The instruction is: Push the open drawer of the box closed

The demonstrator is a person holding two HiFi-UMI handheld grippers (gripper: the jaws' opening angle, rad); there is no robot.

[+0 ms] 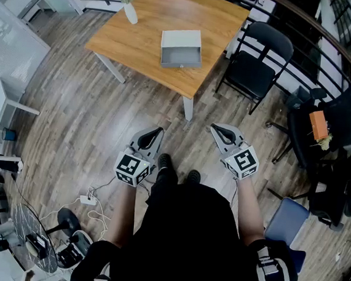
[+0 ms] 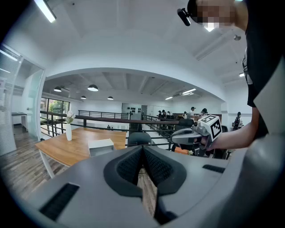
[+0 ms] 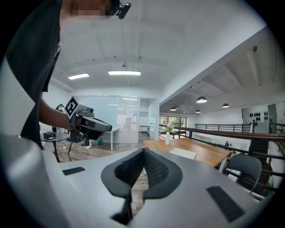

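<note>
A small white box (image 1: 181, 39) sits near the front edge of a wooden table (image 1: 143, 22), and its grey drawer (image 1: 182, 59) is pulled out toward me. I stand well back from the table, both grippers held at waist height over the floor. My left gripper (image 1: 155, 135) is shut with nothing in it. My right gripper (image 1: 220, 133) is also shut and holds nothing. The left gripper view shows its jaws (image 2: 142, 149) pressed together, the box (image 2: 100, 145) far beyond them. In the right gripper view the jaws (image 3: 143, 152) meet, with the box (image 3: 183, 153) on the distant table (image 3: 202, 154).
A white vase (image 1: 130, 11) with flowers stands at the table's far left. A black chair (image 1: 257, 57) is at the table's right side. More chairs (image 1: 343, 125) crowd the right. A fan (image 1: 27, 234) and a power strip (image 1: 87, 199) lie at the left on the wooden floor.
</note>
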